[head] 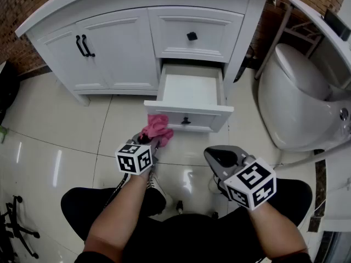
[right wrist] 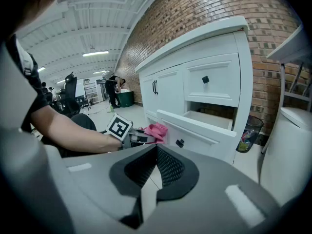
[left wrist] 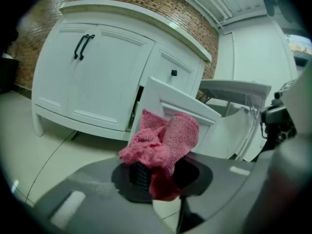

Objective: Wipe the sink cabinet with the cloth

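A bunched pink cloth [head: 157, 129] sticks out of my left gripper [head: 148, 142], which is shut on it just in front of the white sink cabinet's [head: 118, 53] pulled-out lower drawer [head: 189, 100]. In the left gripper view the cloth [left wrist: 163, 143] fills the jaws, with the cabinet [left wrist: 92, 77] behind it. My right gripper [head: 219, 159] is shut and holds nothing, lower right of the drawer. Its own view shows the pads [right wrist: 165, 167] touching at the tips, and beyond them the cloth [right wrist: 157, 131] and the open drawer [right wrist: 195, 128].
A white toilet [head: 299, 106] stands right of the cabinet. A small bin [right wrist: 248, 133] sits between cabinet and toilet against the brick wall. Glossy floor tiles [head: 60, 141] spread to the left. The person's knees in dark trousers [head: 181, 234] are below the grippers.
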